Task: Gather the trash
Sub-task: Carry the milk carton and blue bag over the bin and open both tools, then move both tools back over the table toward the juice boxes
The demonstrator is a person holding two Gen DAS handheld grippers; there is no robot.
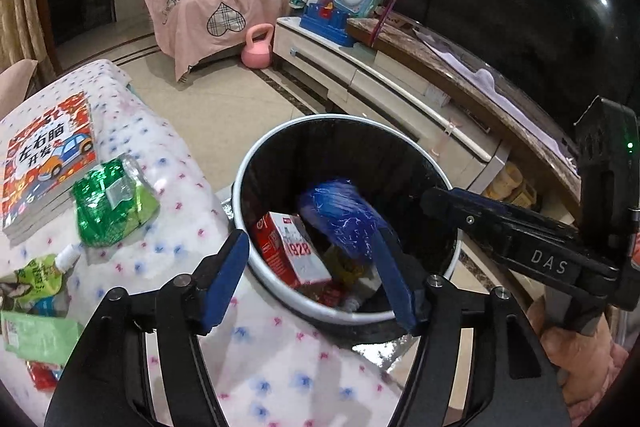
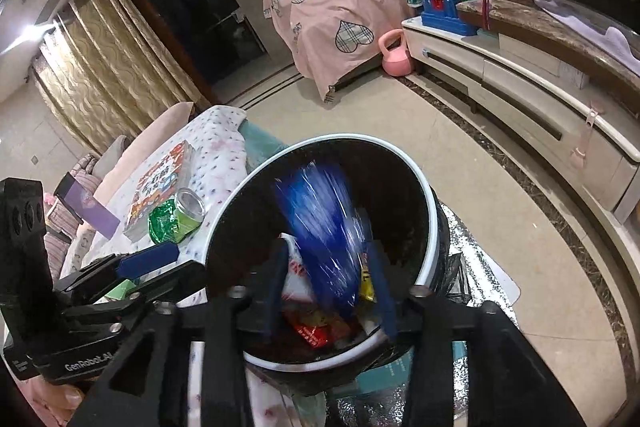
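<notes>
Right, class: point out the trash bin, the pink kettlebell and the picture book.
trash bin point(image 1: 276, 143): left wrist view, white rim at upper left.
pink kettlebell point(image 1: 256, 57): left wrist view, its round body.
picture book point(image 1: 48, 155): left wrist view, middle of cover.

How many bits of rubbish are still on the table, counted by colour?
Green: 3 (shiny packet, capped pouch, pale packet)
Red: 1 (wrapper)
Total: 4
</notes>
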